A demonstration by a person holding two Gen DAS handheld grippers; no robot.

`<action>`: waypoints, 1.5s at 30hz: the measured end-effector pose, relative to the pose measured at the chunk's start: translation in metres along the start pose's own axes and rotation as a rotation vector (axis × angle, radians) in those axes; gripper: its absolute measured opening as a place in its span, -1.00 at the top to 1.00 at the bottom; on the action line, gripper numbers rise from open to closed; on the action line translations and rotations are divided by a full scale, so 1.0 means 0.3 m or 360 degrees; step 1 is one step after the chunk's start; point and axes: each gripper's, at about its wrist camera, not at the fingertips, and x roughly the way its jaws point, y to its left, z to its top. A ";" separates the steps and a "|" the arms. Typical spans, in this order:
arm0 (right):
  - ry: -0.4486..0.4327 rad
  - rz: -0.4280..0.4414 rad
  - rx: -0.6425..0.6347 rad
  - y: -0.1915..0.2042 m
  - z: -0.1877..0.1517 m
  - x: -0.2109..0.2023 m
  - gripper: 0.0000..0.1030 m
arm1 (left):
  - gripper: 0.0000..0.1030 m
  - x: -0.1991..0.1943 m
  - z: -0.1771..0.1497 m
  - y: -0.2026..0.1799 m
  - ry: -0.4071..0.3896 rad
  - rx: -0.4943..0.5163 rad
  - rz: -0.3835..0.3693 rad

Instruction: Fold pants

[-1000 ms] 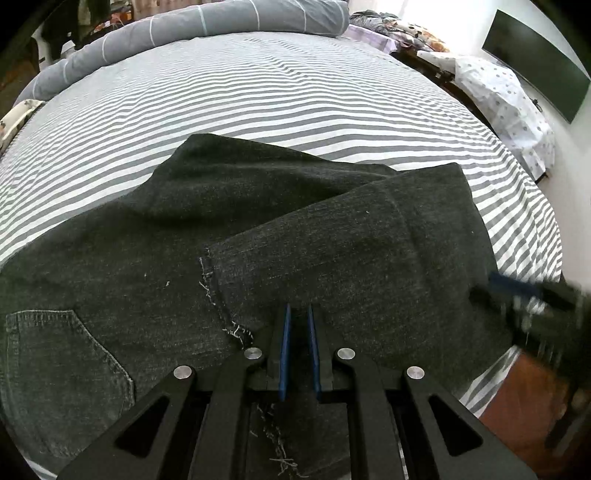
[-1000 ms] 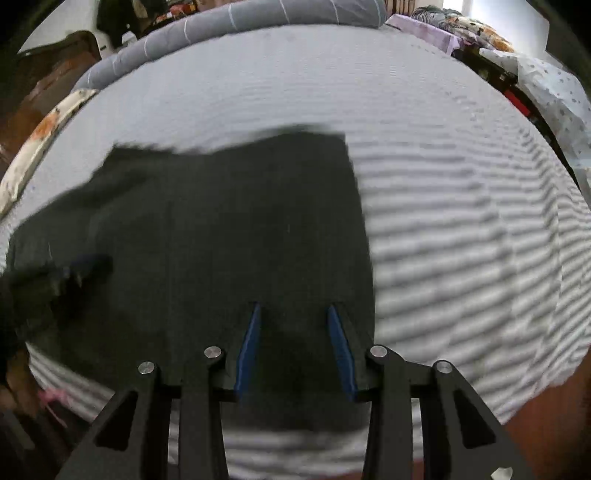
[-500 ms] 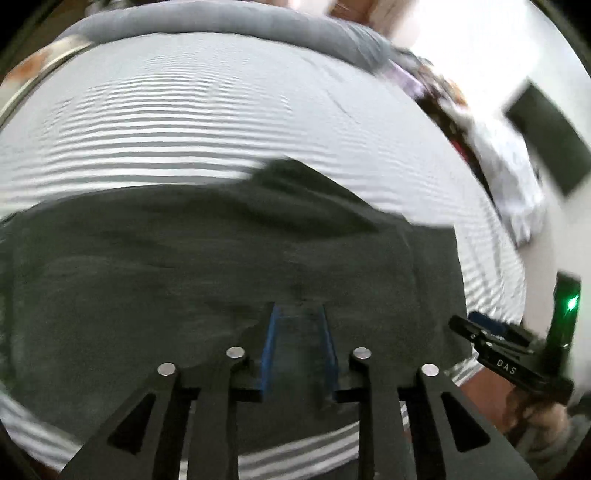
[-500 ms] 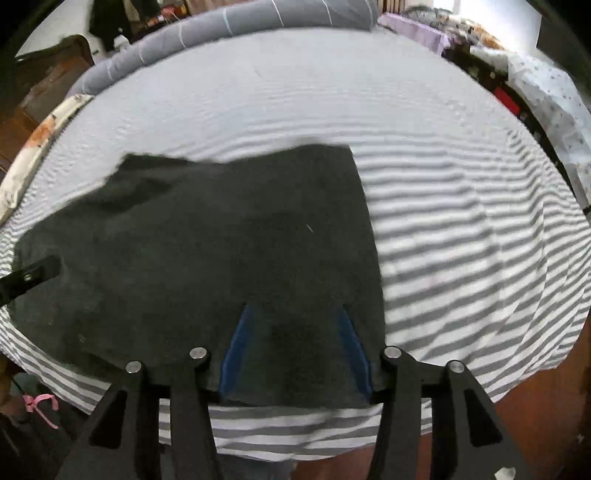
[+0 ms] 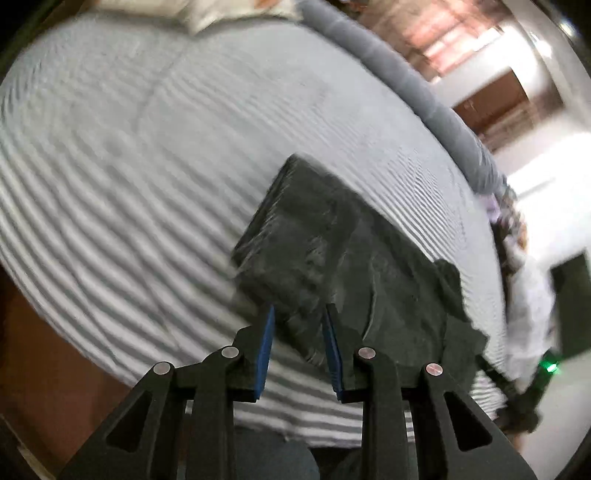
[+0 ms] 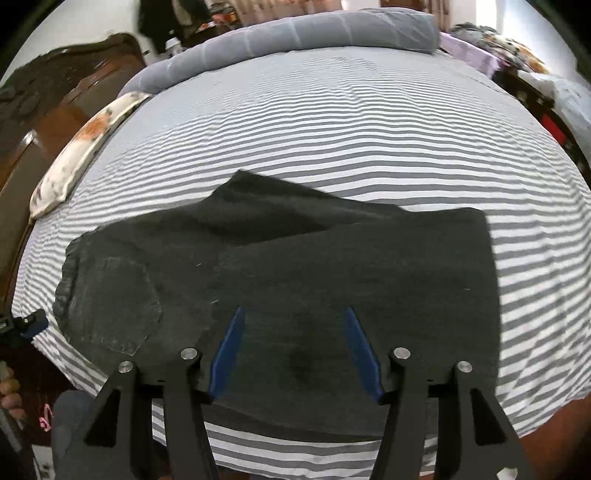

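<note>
Already legs-together and hem-to-waist on bed (image 6: pixel 332 122), pants (image 6: pixel 295 266) needing another fold; left tool (image 5: pixel 298 343), right tool (image 6: pixel 293 350) part-open, just widened, empty.

bed: striped sheet (image 6: pixel 332 122) | grey bolster (image 6: pixel 295 33) far edge | floral pillow (image 6: pixel 81 147) left

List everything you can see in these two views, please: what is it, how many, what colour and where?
pants: one pair, dark charcoal denim, folded over, flat on the near part of the bed
striped sheet: one, grey and white, covering the bed
bolster: one, long, grey, along the bed's far edge
patterned pillow: one, white with orange, at the bed's left edge
headboard: one, brown wood, far left
left gripper: one, black with blue pads, open above the pants' end
right gripper: one, black with blue pads, open over the pants
</note>
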 end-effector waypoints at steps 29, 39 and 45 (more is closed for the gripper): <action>0.0089 -0.0011 -0.0053 0.105 -0.018 0.068 -0.26 | 0.50 0.066 0.065 -0.131 -0.0234 -0.0133 -0.0115; 0.0024 0.0104 0.0182 -0.107 -0.033 -0.015 -0.26 | 0.52 -0.006 -0.049 -0.717 -0.0261 0.0539 -0.0286; -0.0030 0.0099 0.0320 -0.304 -0.039 -0.081 -0.27 | 0.53 0.137 -0.203 -1.005 -0.0092 0.0753 -0.0397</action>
